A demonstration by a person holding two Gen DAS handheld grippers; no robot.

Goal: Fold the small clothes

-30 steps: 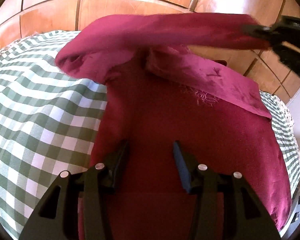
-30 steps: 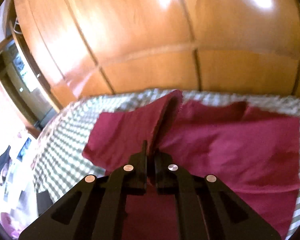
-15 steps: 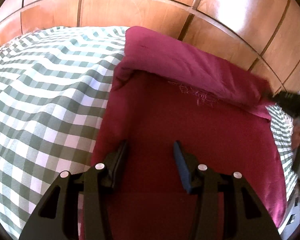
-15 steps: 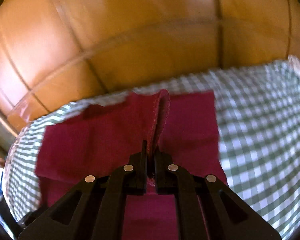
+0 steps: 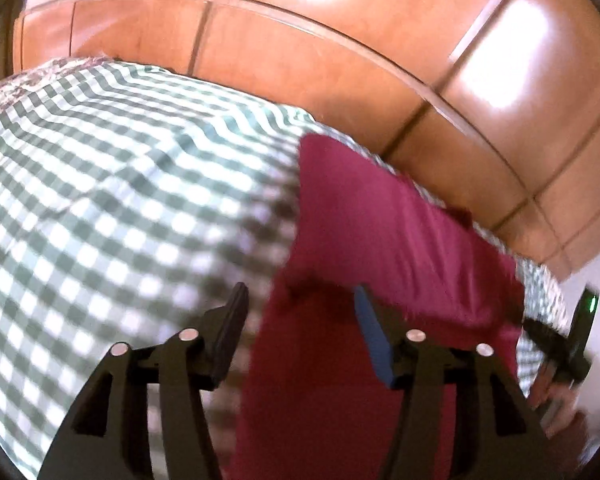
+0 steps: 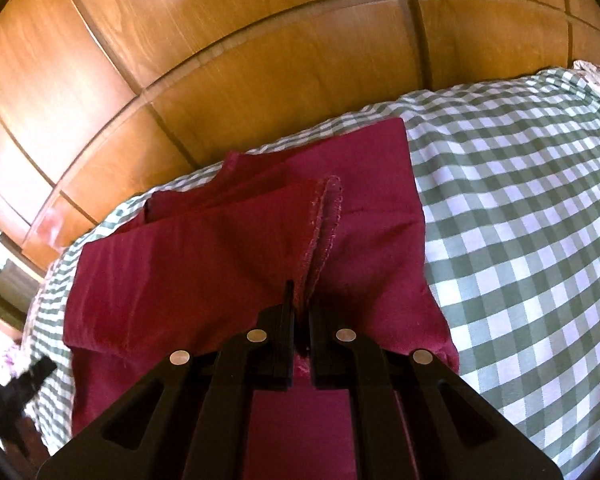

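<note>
**Wood panels behind, a hem pinched over the bed**

Wooden panelling [image 6: 236, 80] fills the background from 9 to 3 o'clock in both wrist views, and below it lies a bed under a green-and-white checked cover [image 6: 520, 220]. On that cover sits the maroon garment [image 6: 188, 272], already doubled over itself, with layered edges showing toward 11 o'clock in the right wrist view.

We have the right gripper [image 6: 300, 300] with its jaws pressed tight on a stitched hem [image 6: 326, 216], which stands up as a ridge running toward 12 o'clock. We judge that the hem is held so the flap can be laid squarely onto the layer beneath.

Our left gripper [image 5: 300, 300] has just been opening its jaws, and they stand well apart. The garment's left edge lies below and between them, but neither pad presses on it. We read this as a release after pinning the cloth.

For room, the checked cover is bare from 7 to 11 o'clock in the left wrist view and from 1 to 5 o'clock in the right. The garment's far edge lies near the panelling, so we would avoid pushing that way. At 4 o'clock in the left view, the other gripper sits near the garment's right edge.
</note>
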